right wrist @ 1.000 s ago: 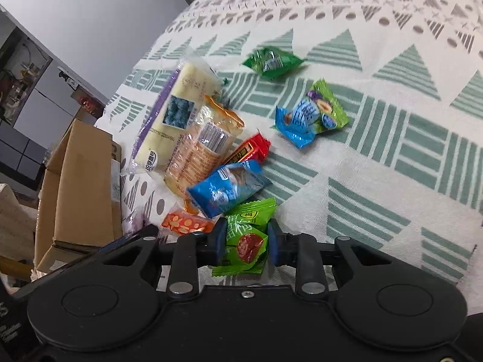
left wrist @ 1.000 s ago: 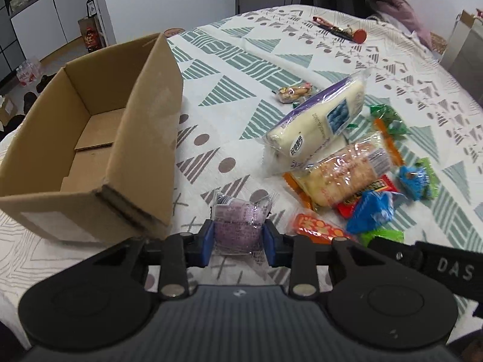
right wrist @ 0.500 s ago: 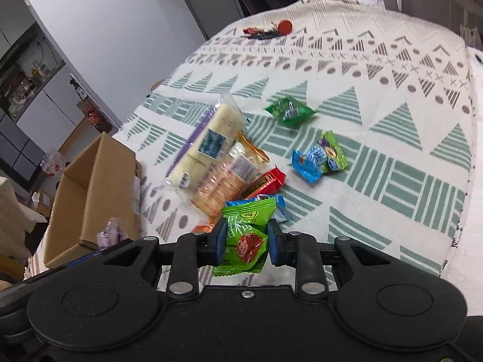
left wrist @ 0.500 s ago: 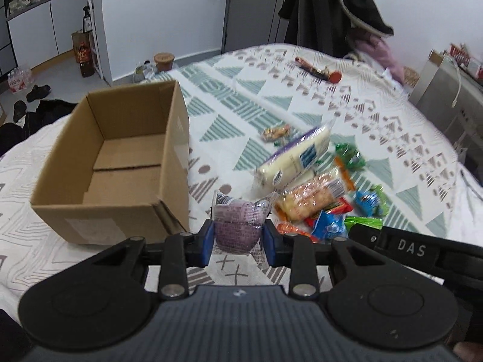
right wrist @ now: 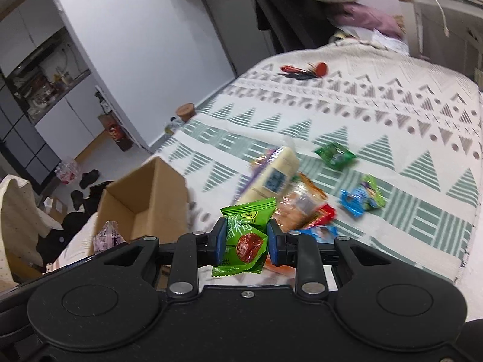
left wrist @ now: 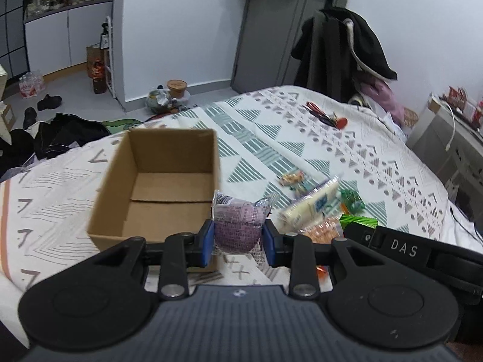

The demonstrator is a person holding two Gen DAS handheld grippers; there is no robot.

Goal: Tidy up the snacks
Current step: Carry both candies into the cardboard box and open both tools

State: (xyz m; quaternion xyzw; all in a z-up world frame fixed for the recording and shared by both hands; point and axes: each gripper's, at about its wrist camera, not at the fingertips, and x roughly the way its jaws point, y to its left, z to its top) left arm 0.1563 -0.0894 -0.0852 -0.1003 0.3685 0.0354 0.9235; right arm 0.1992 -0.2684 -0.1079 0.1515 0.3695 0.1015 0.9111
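Both tongs loaded. My left tongs are clamped on a purple packet, held up just right of the cardboard box. Right tongs are clamped on a green packet, above the snack pile. Box looks empty, so nothing sorted yet. Left on the patterned cloth: long white pack, cracker pack, blue packet, another green sweet, a few small ones. I read this as early: two drops pending, then the rest.
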